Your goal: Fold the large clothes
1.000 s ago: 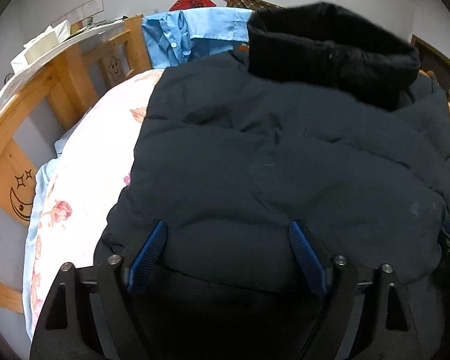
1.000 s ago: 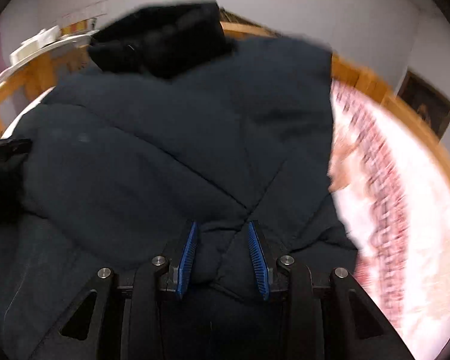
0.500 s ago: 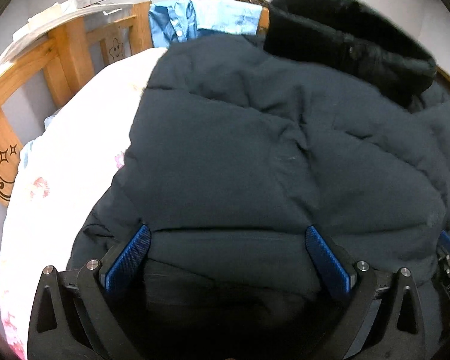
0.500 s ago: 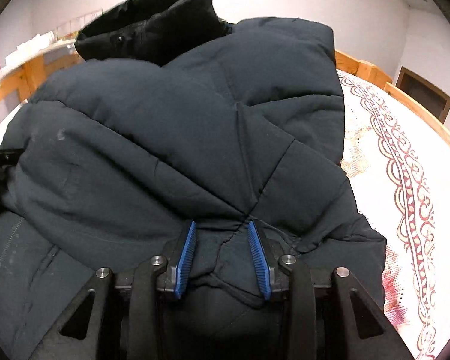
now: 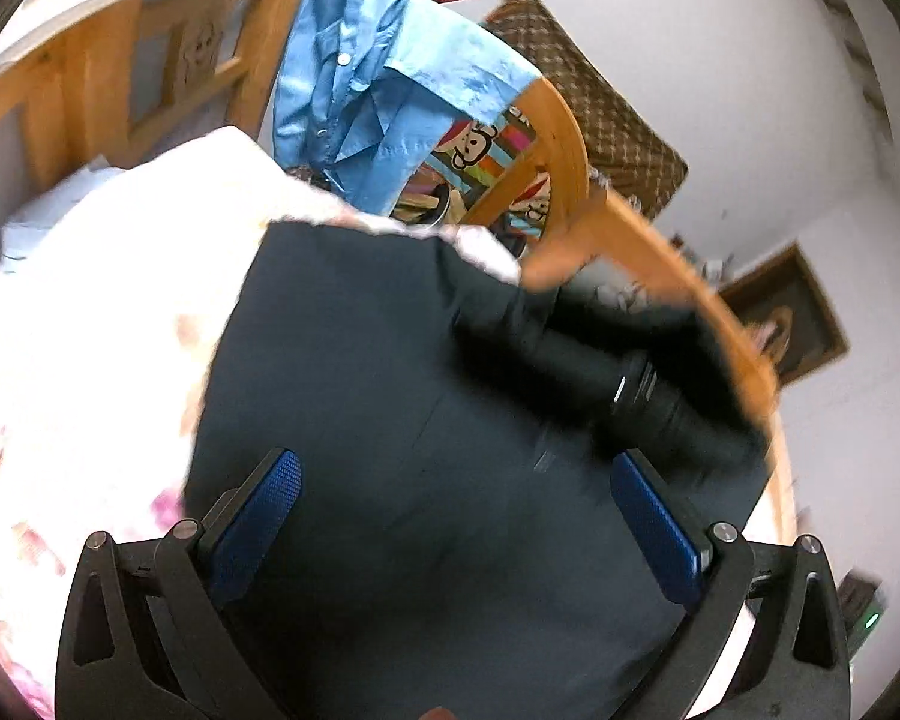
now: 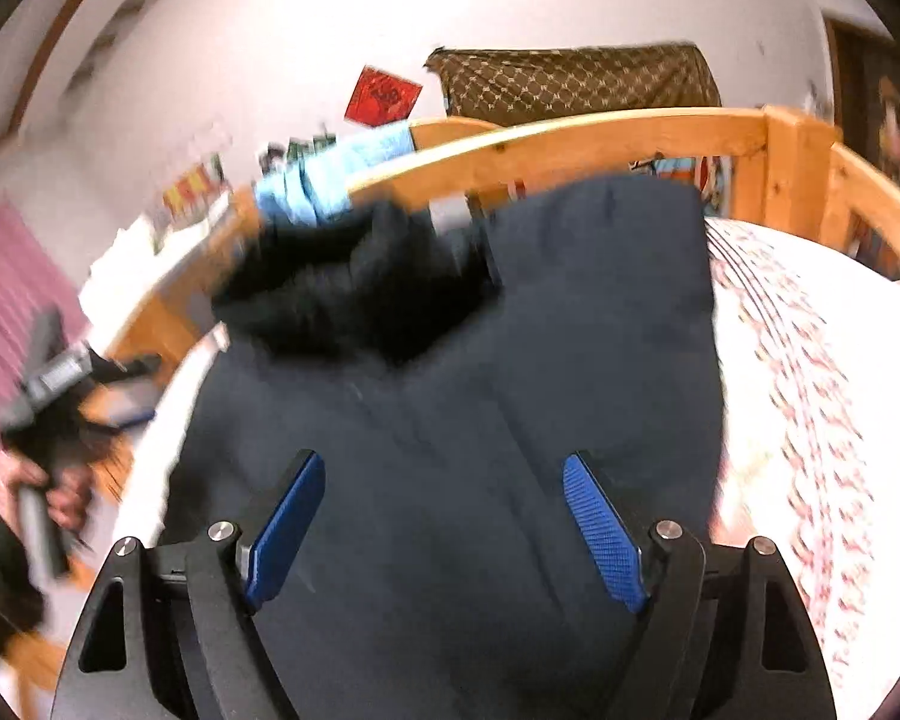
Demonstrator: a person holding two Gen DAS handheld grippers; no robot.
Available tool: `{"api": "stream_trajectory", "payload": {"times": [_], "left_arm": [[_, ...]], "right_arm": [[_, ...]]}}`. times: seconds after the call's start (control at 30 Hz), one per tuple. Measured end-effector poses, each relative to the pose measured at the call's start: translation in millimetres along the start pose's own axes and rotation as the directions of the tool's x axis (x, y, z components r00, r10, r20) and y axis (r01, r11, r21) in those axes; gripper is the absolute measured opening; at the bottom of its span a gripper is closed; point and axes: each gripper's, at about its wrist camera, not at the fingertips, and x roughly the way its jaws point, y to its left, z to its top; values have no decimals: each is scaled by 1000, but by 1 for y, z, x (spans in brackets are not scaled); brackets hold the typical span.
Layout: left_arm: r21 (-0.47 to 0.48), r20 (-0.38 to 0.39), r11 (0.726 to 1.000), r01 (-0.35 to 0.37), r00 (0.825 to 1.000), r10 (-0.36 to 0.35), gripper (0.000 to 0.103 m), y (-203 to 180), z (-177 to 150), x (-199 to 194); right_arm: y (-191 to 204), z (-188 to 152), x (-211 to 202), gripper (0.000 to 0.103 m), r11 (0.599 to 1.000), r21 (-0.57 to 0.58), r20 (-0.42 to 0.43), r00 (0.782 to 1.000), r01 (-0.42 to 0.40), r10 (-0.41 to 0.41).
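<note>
Dark jacket [image 5: 426, 420] lying folded on the bed [image 5: 90, 312], filling centre and lower frame in both views, black hood [image 6: 354, 294] bunched at upper centre. Left gripper [image 5: 456, 516] spread wide, nothing pinched. Right gripper [image 6: 444, 516] opening, pads clear of fabric. Likely risk: puffy padding springing the fold apart once released.

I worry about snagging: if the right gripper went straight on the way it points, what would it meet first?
Probably the dark jacket lying below the right gripper, though depth is unclear.
</note>
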Motion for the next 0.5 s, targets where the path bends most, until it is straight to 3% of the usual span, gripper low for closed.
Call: {"api": "stream_trajectory", "payload": {"times": [0.17,0.23,0.27,0.37,0.4,0.43,0.47,0.5], "left_arm": [[-172,-43,985,27,998,-35,101,-7,45,12],[-215,-89,976,29,995,-49,100,-2,63,23],[-226,-130,974,3,991,-33,98,-2,66,32],[-230,-234,972,-41,972,-15,63,-5,73,58],[-229,-261,972,-44,965,-17,51,-6,69,62],[-235,-277,971,-42,960,-26,44,-6,65,66],[-246,-279,969,-18,959,-53,30,-5,62,67],[-237,-276,971,-15,960,-53,25,-6,59,66]], "right_arm": [[31,50,26,78,993,-85,50,995,87,-83],[46,62,39,60,979,-162,59,992,122,-114],[53,67,48,59,968,-205,66,989,142,-131],[69,74,79,43,935,-310,52,985,172,-164],[72,71,86,31,926,-332,45,984,177,-172],[74,67,90,22,916,-354,47,982,190,-185],[76,61,90,17,907,-372,61,980,198,-189],[76,55,86,10,902,-383,80,980,198,-181]]}}
